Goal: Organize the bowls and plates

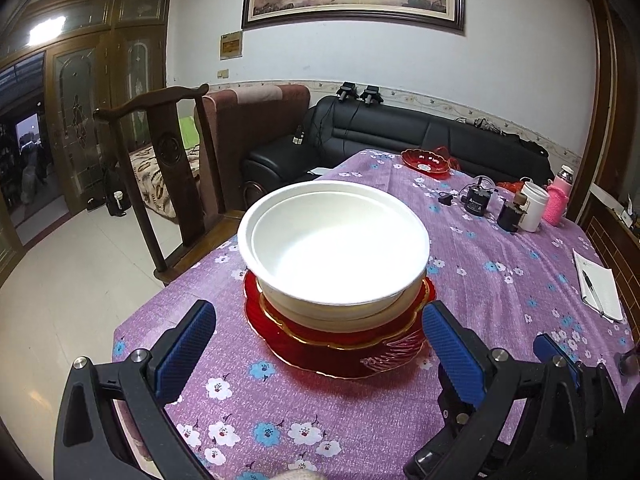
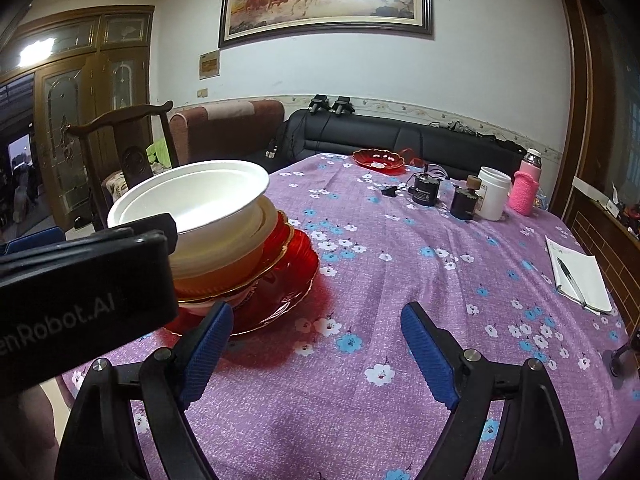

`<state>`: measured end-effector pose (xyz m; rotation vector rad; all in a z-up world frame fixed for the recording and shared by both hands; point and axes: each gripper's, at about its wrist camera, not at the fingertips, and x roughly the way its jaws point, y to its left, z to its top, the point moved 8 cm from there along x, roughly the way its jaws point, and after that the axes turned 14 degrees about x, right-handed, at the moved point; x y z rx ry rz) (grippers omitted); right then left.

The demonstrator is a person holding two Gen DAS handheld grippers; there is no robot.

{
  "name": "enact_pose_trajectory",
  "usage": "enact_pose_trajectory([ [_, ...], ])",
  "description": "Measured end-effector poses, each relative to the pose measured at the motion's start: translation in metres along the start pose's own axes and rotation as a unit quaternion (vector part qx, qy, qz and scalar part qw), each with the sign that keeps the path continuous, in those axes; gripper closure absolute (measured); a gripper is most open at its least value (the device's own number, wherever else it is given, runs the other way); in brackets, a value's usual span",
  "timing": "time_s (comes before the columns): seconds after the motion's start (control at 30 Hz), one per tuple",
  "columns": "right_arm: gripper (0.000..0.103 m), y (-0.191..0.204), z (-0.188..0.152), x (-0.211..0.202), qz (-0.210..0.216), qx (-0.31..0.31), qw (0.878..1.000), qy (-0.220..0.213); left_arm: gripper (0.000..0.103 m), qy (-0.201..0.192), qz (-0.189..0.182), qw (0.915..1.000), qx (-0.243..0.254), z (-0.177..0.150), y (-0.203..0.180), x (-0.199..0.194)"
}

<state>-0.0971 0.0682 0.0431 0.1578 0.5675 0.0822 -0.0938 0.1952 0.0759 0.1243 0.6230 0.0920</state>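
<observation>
White bowls [image 1: 334, 248] are shown stacked on red plates [image 1: 340, 354] near the counter's [image 1: 500, 280] left edge, just beyond the left hand-held gripper [image 1: 316, 326], the nearer one; both it and the right hand-held gripper [image 2: 316, 330] are held apart, empty.

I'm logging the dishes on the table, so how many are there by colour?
White bowls: 2, nested on top of the stack
Red plates: 2 under the bowls, though the stack may hide more
Red dish: 1, apart at the far end
Total: 5 dishes that I can make out
</observation>
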Motion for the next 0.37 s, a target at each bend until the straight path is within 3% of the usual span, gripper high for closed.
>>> enact_pose_trajectory([
  [0.37, 0.014, -0.0002, -0.0004, -0.0049, 0.004, 0.001, 1.0, 0.0, 0.0, -0.007, 0.005, 0.9998, 0.017, -0.0005, -0.0064, -0.0088],
])
